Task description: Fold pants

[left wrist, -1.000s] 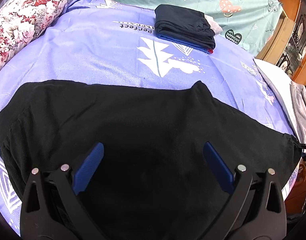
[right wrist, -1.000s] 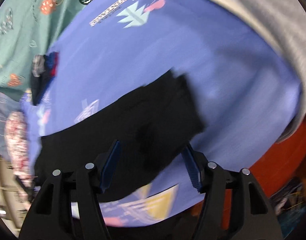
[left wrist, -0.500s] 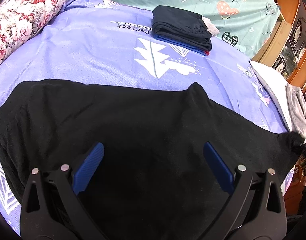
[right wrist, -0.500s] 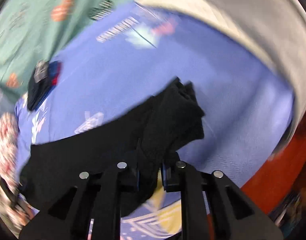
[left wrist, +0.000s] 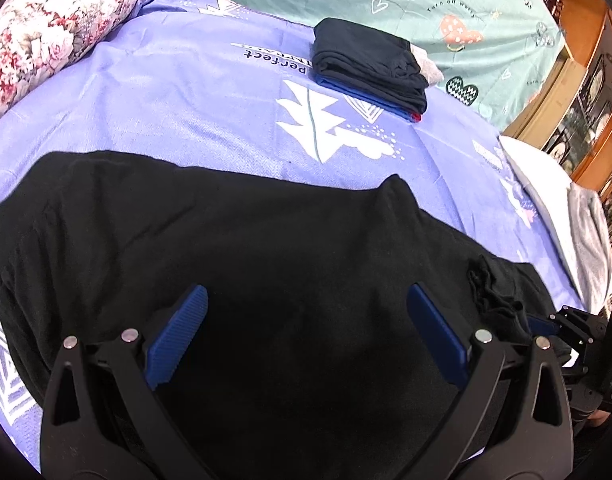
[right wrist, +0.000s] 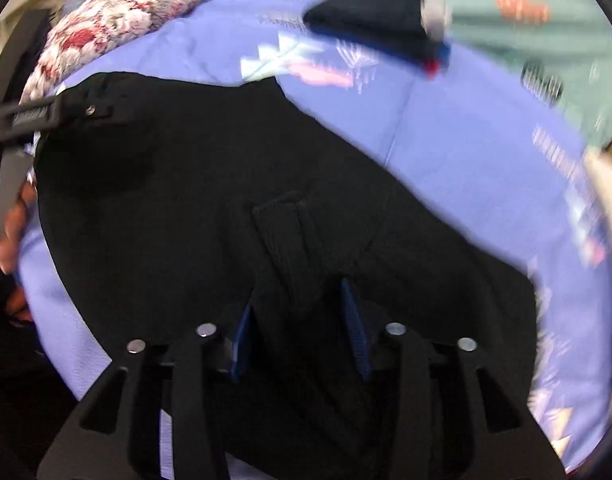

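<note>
Black pants (left wrist: 242,248) lie spread across the purple bedsheet (left wrist: 186,92). My left gripper (left wrist: 306,304) is open and empty, hovering over the middle of the pants. My right gripper (right wrist: 300,300) is shut on the ribbed cuff end of the pants (right wrist: 290,240) and holds it lifted over the rest of the fabric. The right gripper also shows at the right edge of the left wrist view (left wrist: 573,328), with the bunched cuff (left wrist: 493,292) beside it. The left gripper's body shows at the left of the right wrist view (right wrist: 46,114).
A stack of folded dark clothes (left wrist: 369,64) lies at the far side of the bed. A floral pillow (left wrist: 54,20) is at the far left. A white and grey blanket (left wrist: 577,216) lies at the right edge. Wooden furniture (left wrist: 585,72) stands beyond.
My right gripper closed on the pants' cuff end and carried it leftward over the pants, folding the leg back. The left gripper stayed open and nearly still.
</note>
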`<control>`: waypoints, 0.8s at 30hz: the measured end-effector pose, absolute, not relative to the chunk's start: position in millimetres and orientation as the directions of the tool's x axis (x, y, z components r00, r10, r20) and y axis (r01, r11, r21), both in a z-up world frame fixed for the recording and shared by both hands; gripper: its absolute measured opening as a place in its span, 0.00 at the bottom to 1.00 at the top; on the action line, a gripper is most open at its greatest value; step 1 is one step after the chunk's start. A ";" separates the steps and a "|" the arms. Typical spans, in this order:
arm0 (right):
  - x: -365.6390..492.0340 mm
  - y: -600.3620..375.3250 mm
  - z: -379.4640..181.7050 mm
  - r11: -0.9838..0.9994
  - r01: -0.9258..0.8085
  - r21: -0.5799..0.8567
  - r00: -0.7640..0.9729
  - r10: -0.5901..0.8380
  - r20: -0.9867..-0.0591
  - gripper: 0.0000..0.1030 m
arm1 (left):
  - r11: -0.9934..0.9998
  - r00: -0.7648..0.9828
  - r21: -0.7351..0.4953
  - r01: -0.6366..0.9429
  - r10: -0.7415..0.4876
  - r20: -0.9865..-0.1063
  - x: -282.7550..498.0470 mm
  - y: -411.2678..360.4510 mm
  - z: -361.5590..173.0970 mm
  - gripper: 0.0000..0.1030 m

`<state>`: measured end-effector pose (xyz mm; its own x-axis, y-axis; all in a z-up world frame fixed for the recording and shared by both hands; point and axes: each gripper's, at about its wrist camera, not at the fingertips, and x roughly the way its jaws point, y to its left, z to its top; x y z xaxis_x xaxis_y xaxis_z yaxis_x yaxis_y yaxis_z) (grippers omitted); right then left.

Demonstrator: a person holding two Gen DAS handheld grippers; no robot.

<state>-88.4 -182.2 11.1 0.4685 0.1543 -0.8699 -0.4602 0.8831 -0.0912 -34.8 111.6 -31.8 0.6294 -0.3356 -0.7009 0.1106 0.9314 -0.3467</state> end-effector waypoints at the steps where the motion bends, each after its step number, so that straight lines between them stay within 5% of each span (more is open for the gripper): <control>1: -89.8 -184.9 14.1 0.880 -0.462 -0.108 0.477 0.144 -0.867 0.43 | 0.929 0.628 -0.353 0.110 -0.341 -0.700 -34.2 112.2 -32.1 0.98; 5: -84.3 -200.1 20.6 0.887 -0.439 -0.141 0.507 0.115 -0.854 0.44 | 0.925 0.622 -0.361 0.119 -0.353 -0.699 -33.2 111.1 -32.6 0.98; 6: -86.8 -198.0 16.2 0.886 -0.447 -0.125 0.490 0.126 -0.863 0.37 | 0.924 0.627 -0.364 0.122 -0.356 -0.693 -34.3 111.5 -31.9 0.98; 7: -86.5 -197.9 14.6 0.881 -0.464 -0.092 0.464 0.153 -0.873 0.10 | 0.922 0.631 -0.368 0.123 -0.359 -0.688 -35.2 112.2 -31.4 0.98; 12: -88.4 -178.6 56.9 0.868 -0.485 -0.108 0.544 0.203 -0.815 0.10 | 0.916 0.632 -0.385 0.115 -0.366 -0.683 -34.6 115.1 -31.7 0.98; 14: -84.2 -166.3 69.6 0.852 -0.513 -0.103 0.546 0.231 -0.805 0.17 | 0.916 0.631 -0.384 0.112 -0.365 -0.684 -34.1 115.2 -31.5 0.98; 15: -79.7 -155.1 61.7 0.836 -0.539 -0.107 0.506 0.219 -0.834 0.27 | 0.917 0.633 -0.384 0.111 -0.363 -0.684 -34.3 115.2 -31.2 0.98; 16: -76.7 -147.0 49.1 0.826 -0.554 -0.107 0.471 0.205 -0.858 0.48 | 0.916 0.634 -0.385 0.111 -0.364 -0.683 -34.4 115.6 -31.1 0.98; 17: -74.7 -141.2 31.8 0.818 -0.564 -0.115 0.441 0.181 -0.879 0.53 | 0.915 0.633 -0.389 0.111 -0.367 -0.682 -34.4 116.4 -31.2 0.98; 24: -90.4 -149.9 49.5 0.796 -0.606 0.018 0.407 0.328 -0.853 0.60 | 0.854 0.672 -0.517 0.058 -0.417 -0.613 -61.8 166.5 -12.5 0.98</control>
